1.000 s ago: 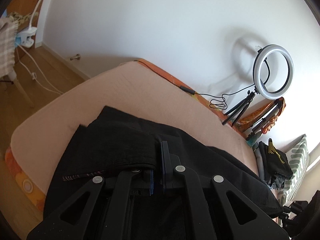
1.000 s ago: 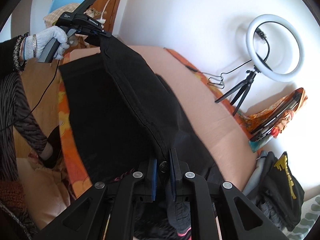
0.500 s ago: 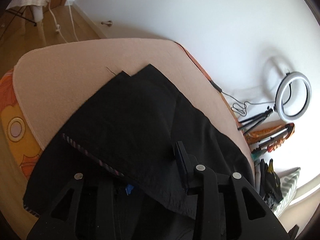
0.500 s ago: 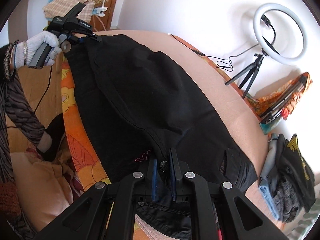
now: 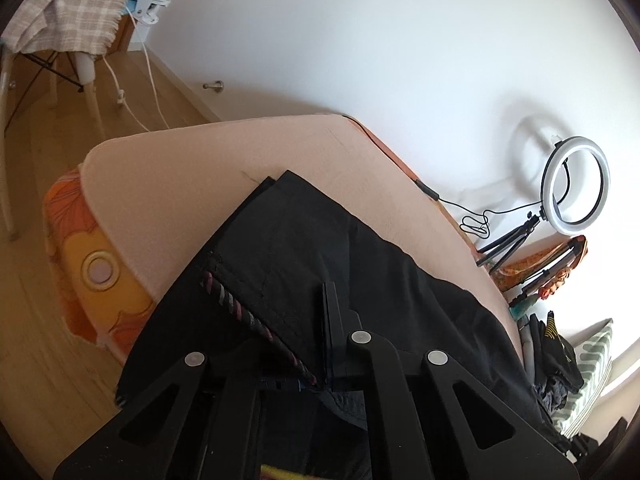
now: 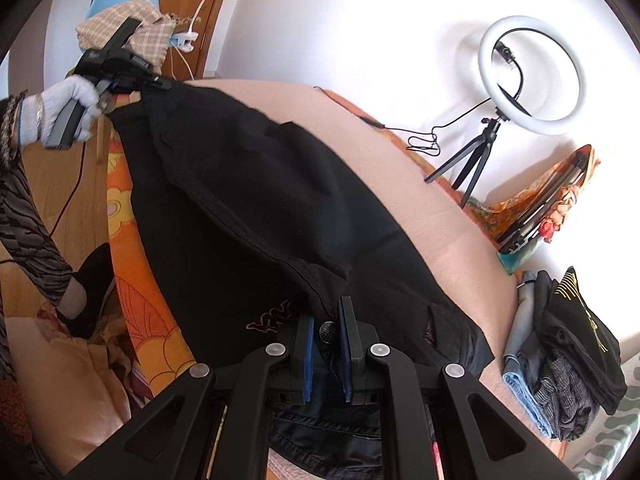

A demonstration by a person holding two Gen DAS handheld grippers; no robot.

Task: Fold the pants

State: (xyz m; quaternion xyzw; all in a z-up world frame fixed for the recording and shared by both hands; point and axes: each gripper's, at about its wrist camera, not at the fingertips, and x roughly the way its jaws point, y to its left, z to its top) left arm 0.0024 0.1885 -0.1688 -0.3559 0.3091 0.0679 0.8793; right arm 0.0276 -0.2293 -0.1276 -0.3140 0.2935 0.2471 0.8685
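**Across the bed: black pants held at two points**

On the peach-coloured bed (image 6: pixel 432 200), the black pants (image 6: pixel 248 208) lie spread lengthwise, their near side hanging over the bed's orange flower-patterned edge (image 6: pixel 132 300). One upper layer of cloth is lifted off the bed and stretches as a raised ridge with a visible seam between the two grippers.

Right gripper (image 6: pixel 329 344): nearly clenched, its blue-padded fingers (image 6: pixel 308 356) pinching the pants at the waist end; a round metal button sits in the narrow gap between the pads.

Left gripper (image 5: pixel 320 344): its jaws have just sprung apart and closed again and now stand clenched on the pants at the hem end of the bed, with black cloth and a striped inner band (image 5: pixel 248 316) of the fabric running into the closed jaws. In the right wrist view this same gripper appears at the far corner of the bed, carried by a hand in a white glove (image 6: pixel 64 112), with the cloth hanging from its tip.

Beyond the bed, against the white wall, stands a ring light (image 6: pixel 532 76) on a small tripod, its cable trailing onto the bed's far edge. Beside the bed, past the waist end of the pants, lies a pile of dark clothes (image 6: pixel 568 352). Off the hem end of the bed, a chair draped with a checked cloth (image 5: pixel 76 4) stands on the wooden floor.
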